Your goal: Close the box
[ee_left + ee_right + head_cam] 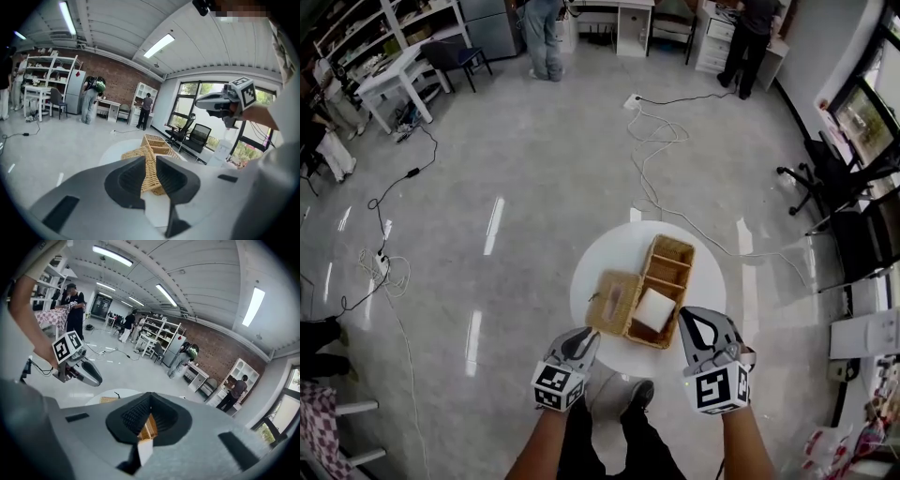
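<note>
1. The box (668, 272) is a woven wicker one with inner dividers. It stands on the right half of the round table (609, 246).
2. Its lid (614, 302) lies thrown open and flat on the table's left half, apparently joined to the box along one long edge. A white block (654, 309) sits in the compartment nearest the table's front edge.
3. The left gripper (586, 339) hovers at the table's front edge, just short of the lid. Its jaws stand a narrow slot apart with nothing between them – only wicker shows beyond.
4. The right gripper (701, 317) hangs over the table's front right edge with its jaw tips touching, and it holds nothing.
5. Handling, as a judgement: wicker is light and fairly stiff but flexes, and its rough weave gives good grip. The empty box may skate on the smooth table when the lid is swung.
6. The best hold is probably the lid's free long edge, the one toward the table's left – pinch the rim or slip a jaw under it, then lift it over.
7. The right gripper could steady the box wall meanwhile. A hard squeeze might crack the strands.
</note>
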